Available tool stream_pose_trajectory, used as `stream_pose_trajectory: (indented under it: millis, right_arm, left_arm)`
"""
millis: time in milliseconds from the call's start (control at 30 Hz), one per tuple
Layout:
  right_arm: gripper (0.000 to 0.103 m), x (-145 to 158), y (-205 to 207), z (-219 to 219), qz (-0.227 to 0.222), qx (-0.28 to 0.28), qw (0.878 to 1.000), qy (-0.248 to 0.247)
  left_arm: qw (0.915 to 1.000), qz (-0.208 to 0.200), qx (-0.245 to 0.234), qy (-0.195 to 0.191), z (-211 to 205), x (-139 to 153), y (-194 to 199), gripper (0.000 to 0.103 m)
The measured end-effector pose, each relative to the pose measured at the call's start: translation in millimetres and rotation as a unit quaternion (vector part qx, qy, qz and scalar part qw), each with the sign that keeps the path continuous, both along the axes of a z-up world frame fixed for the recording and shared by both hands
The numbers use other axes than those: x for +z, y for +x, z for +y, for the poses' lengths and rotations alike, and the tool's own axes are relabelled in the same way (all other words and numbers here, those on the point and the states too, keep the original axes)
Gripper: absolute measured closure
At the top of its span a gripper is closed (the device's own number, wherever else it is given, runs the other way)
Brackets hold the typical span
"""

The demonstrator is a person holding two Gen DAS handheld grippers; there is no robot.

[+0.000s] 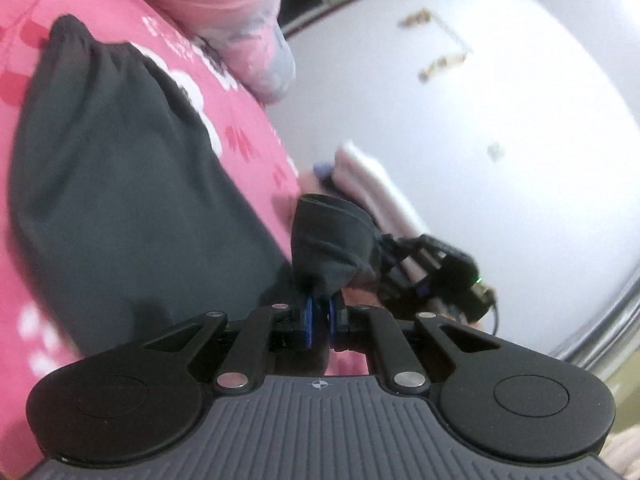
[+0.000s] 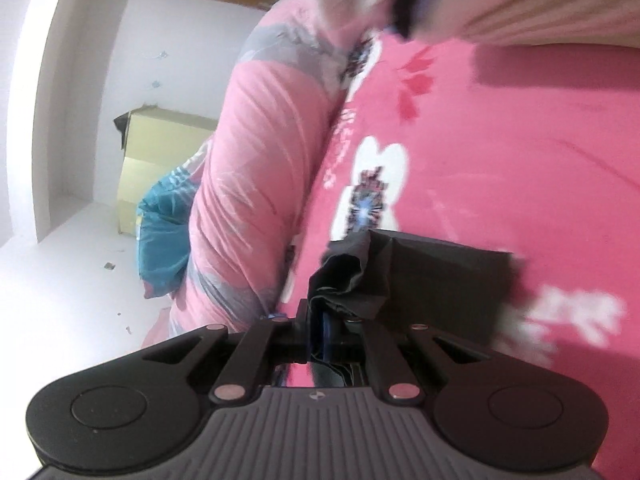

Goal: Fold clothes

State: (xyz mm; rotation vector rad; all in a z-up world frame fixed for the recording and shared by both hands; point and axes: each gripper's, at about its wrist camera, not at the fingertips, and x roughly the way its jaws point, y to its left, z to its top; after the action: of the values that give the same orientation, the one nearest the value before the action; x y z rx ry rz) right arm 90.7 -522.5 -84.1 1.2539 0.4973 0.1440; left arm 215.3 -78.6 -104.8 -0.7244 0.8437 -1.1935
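Observation:
A dark grey garment (image 1: 120,184) with a gathered waistband lies on a pink flowered bedsheet (image 1: 248,120). My left gripper (image 1: 320,312) is shut on a bunched edge of this garment, which stands up in a fold above the blue pads. Past that fold, the other gripper (image 1: 436,272) shows, blurred. In the right wrist view my right gripper (image 2: 324,320) is shut on a crumpled corner of the same dark garment (image 2: 440,276), the rest of it lying flat to the right on the sheet (image 2: 520,152).
A rolled pink and grey quilt (image 2: 256,168) lies along the bed's edge, also in the left view (image 1: 240,12). A teal cloth (image 2: 164,232) and a yellowish box (image 2: 160,152) sit by the white wall. Folded pale clothes (image 1: 372,184) lie beyond the left gripper.

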Motion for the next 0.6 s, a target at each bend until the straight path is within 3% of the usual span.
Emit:
stream_pose_trajectory:
  millis: [400,600]
  right_arm:
    - [0.098,-4,141,30,0.016,-0.003,1.000,0.004]
    - [0.098,-12,198,48,0.028,0.005,1.000,-0.010]
  left_arm:
    - [0.9970,0.048,0.056,-0.021,32,-19,121,0.097]
    - [0.9944,0.064,0.079,-0.028,43,-33,158,0.097]
